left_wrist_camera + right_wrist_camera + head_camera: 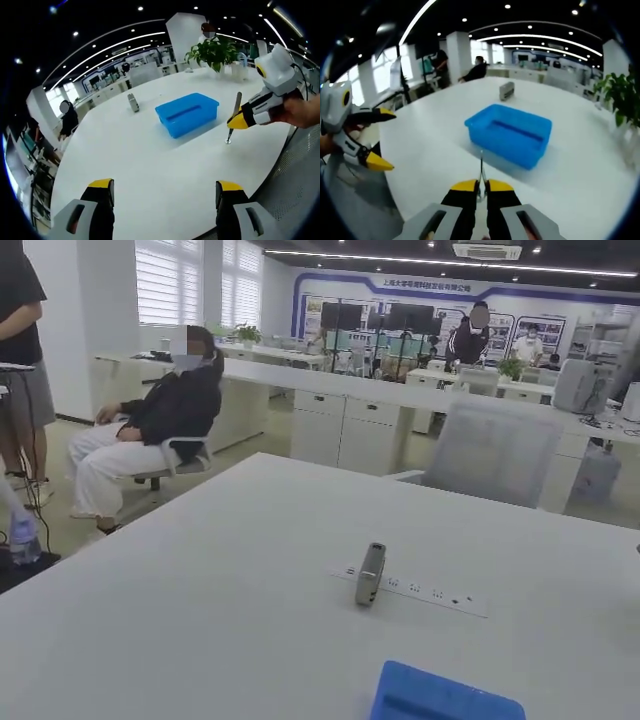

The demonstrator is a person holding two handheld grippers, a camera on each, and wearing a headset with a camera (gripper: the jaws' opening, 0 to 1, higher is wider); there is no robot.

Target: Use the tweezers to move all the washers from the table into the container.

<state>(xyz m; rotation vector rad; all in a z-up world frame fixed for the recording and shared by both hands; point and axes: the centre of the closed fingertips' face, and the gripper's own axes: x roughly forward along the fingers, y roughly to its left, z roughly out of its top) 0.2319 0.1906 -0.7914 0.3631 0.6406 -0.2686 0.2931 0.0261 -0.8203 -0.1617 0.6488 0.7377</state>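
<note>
Well, over the white office table point(250, 590), left tongs point(165, 184) gape, right tongs point(481, 186) pinch tweezers point(237, 105).

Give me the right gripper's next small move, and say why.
Probably lift the right gripper a little, straight up. It is shut on the tweezers, whose tip rests on the table at a small speck, possibly a washer, too small to be sure. The open blue container stands close beside, so a short lift should show whether the piece is gripped before carrying it over.
</note>
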